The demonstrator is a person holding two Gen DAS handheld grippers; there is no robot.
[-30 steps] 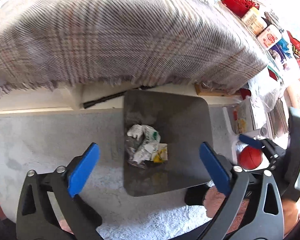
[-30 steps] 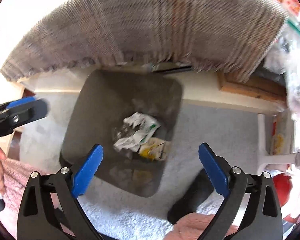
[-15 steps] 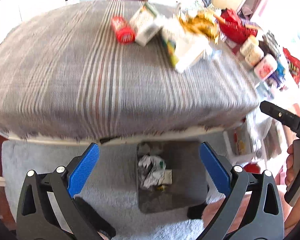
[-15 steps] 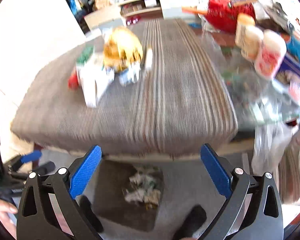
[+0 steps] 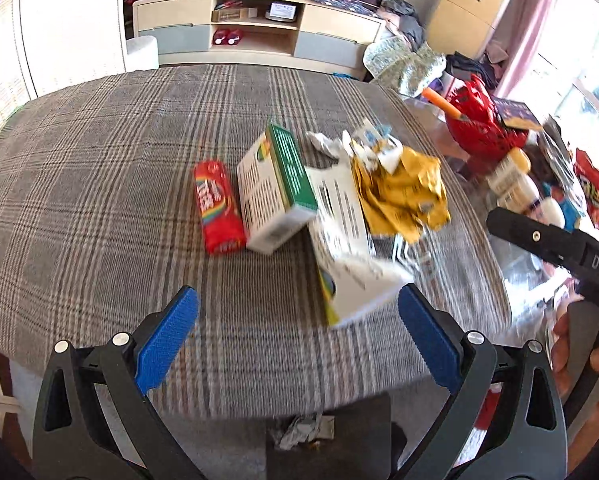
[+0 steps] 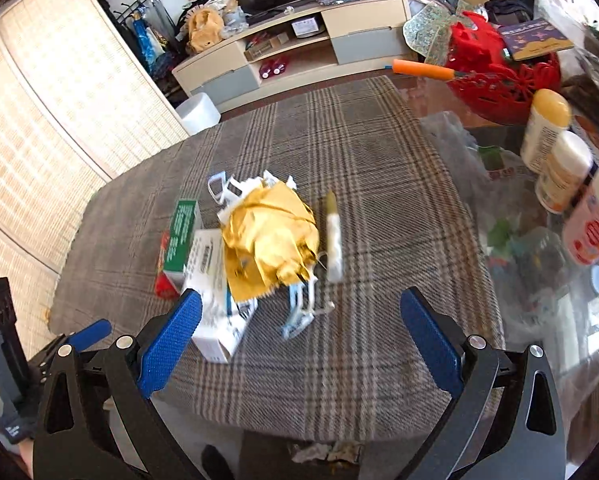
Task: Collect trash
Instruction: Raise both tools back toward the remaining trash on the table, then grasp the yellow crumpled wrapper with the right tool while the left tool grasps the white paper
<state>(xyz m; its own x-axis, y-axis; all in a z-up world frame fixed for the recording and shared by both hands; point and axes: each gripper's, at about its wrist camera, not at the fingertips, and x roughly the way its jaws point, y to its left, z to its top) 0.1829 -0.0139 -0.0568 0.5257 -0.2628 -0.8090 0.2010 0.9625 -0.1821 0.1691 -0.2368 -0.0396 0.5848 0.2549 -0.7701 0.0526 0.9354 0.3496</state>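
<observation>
On the plaid-covered table [image 5: 99, 168] lies a pile of trash: a red candy packet [image 5: 218, 208], a green and white box [image 5: 277, 188], a larger white box [image 5: 347, 248], a crumpled gold wrapper [image 5: 403, 196] and torn white paper [image 5: 363, 140]. The right wrist view shows the gold wrapper [image 6: 271, 236], the white box [image 6: 213, 292], a pale stick wrapper [image 6: 333, 240] and clear plastic scraps [image 6: 303, 308]. My left gripper [image 5: 297, 340] is open and empty, at the table's near edge. My right gripper [image 6: 297, 340] is open and empty too. A dark bin [image 5: 363, 440] with crumpled trash [image 5: 303, 432] stands on the floor under the edge.
A red basket [image 6: 495, 80], several white bottles [image 6: 563, 168] and clear plastic bags [image 6: 499, 216] crowd the table's right side. A low TV cabinet [image 5: 259, 40] stands beyond the table. A screen wall [image 6: 51, 120] is at the left.
Both grippers have risen from over the bin on the floor and tilted up to face the tabletop. The trash pile on the table has come into view. Both stay open.
</observation>
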